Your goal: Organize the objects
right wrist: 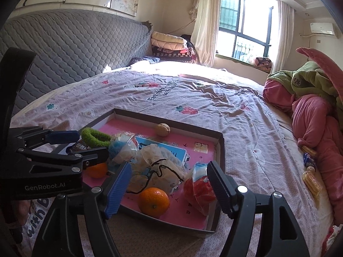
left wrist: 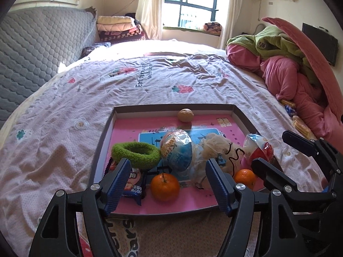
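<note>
Left wrist: my left gripper (left wrist: pixel 168 184) spread wide, nothing pinched, hovering over tray (left wrist: pixel 242 115) near edge. Orange (left wrist: pixel 165 187) between fingers below; I'd drop straight, close gently on its sides. Snack pack (left wrist: pixel 133 186) crowds left finger.

Right wrist: my right gripper (right wrist: pixel 169 189) spread, empty. Second orange (right wrist: pixel 153 201) beneath. Tray wall (right wrist: pixel 221 150) near right finger; open bed (right wrist: pixel 246 128) beyond for retreat.

tray (left wrist: pixel 240 112): thin card walls, matt dark outside, smooth pink printed floor
ring (left wrist: pixel 137 153): fuzzy green cloth
oranges (left wrist: pixel 165 186): dimpled, slightly shiny peel
wrapped balls (left wrist: pixel 176 150): glossy crinkled plastic film
gripper pads (right wrist: pixel 119 192): ribbed blue plastic
bedsheet (left wrist: pixel 64 139): matt wrinkled printed cotton
</note>
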Demonstrator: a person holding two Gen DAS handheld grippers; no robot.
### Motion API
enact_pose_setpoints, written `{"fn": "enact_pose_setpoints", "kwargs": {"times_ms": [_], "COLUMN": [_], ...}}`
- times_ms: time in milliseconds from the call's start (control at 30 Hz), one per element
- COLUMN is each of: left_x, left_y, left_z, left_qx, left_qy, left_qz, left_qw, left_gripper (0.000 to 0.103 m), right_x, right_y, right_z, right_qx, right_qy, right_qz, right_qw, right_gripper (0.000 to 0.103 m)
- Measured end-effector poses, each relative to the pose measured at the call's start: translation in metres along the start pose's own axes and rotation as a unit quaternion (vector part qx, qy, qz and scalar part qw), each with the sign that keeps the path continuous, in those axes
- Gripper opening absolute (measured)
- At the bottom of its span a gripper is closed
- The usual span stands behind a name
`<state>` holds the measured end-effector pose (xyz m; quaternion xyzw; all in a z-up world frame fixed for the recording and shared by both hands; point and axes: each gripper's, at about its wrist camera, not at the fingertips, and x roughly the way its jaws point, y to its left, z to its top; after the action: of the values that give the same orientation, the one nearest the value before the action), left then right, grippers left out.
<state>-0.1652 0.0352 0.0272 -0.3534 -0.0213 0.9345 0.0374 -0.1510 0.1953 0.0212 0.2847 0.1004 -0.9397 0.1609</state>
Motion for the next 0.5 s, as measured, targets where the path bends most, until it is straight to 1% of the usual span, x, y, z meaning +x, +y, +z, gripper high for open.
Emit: {"fn": "enact_pose_setpoints", "kwargs": {"times_ms": [133,233,300,500], "left_x": [-0.012,-0.022,-0.029,-0.037], "left_y": [0.003,0.010,0.016,0.029], "left_z": [-0.002,-0.007,-0.013,-0.028], "left_qx": [-0.007,-0.019,-0.028,-0.029], "left_qy": [-0.009,-0.022,-0.032,-0.027], "left_qz": [0.003,0.010,0.014,0.044], "left_qw": [0.9999,0.9995,0.9990,0.9982], "left_gripper": [0.074,0.075,0.079,0.080], "right_x": [-0.009,-0.015,-0.019,-0.028], "right_y": [0.002,0.001,0.001,0.008], "right_z": [0.001,0.001,0.000,-0.009], "right_qx": [0.006,0.018,0.025,0.038], "right_qy": [-0.015,-0.023,-0.025,-0.027], "right_qz": [-0.003,-0.004,-0.005,0.000], "right_qw": [1.000,1.000,0.999,0.999], "right_gripper": [0.075,0.078,0.080,0.082]}}
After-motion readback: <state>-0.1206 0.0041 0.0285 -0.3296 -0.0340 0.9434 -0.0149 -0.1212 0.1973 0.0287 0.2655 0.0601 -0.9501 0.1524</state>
